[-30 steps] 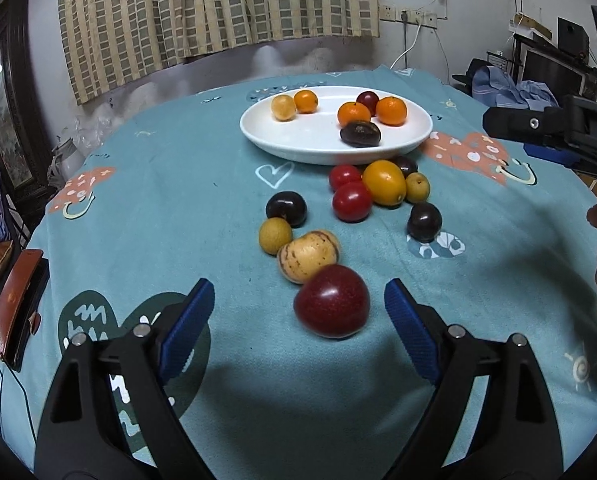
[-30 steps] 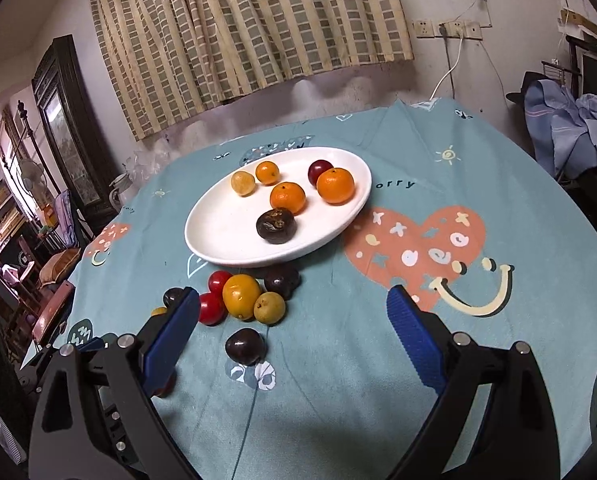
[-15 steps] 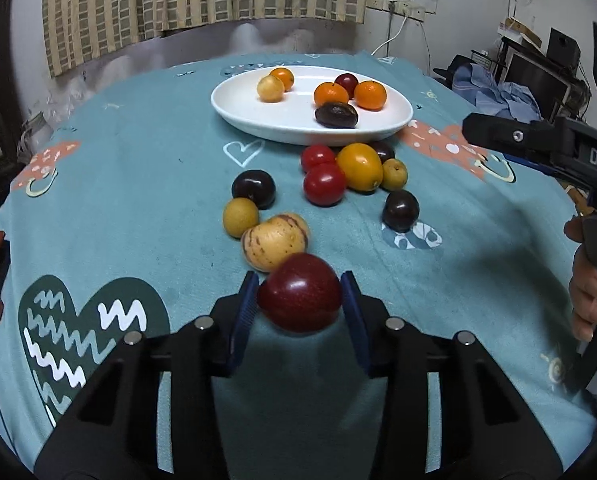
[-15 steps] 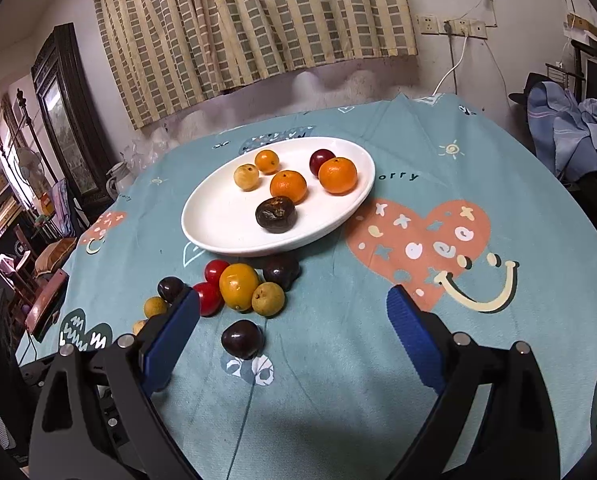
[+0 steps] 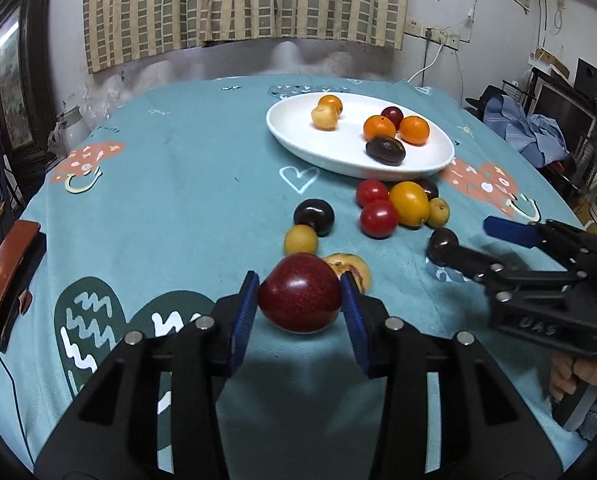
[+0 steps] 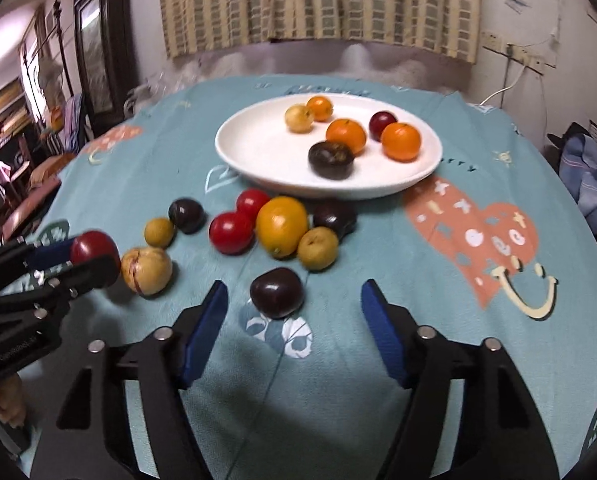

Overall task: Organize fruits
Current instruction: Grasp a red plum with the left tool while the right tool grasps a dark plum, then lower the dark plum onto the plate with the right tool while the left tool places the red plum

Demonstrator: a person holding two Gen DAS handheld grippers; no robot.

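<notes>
The left gripper (image 5: 299, 305) pinches a dark red plum (image 5: 299, 298) between its blue fingers (image 5: 244, 312), both pads pressed against the fruit's sides. Just beyond those fingers, half hidden by the plum, lies a speckled yellow fruit (image 5: 348, 270), and past it a small yellow one (image 5: 301, 240) touching a dark plum (image 5: 313, 216).

The right gripper (image 6: 294, 320) has its fingers (image 6: 204, 326) apart and closing; a dark purple plum (image 6: 276, 292) lies on the surface between the tips, nearer the left finger, with neither pad touching it. Farther out from these fingers sits a cluster: two red tomatoes (image 6: 231, 232), a large orange-yellow fruit (image 6: 282, 226), a small yellow-green fruit (image 6: 317, 248) and another dark plum (image 6: 334, 216).

Beyond the cluster stands a white oval plate (image 6: 258, 160) holding three oranges, a pale yellow fruit, a small red one and a dark plum. The surface (image 6: 418, 280) wears a teal cloth with hearts. A striped curtain (image 6: 318, 4) hangs at the far wall.
</notes>
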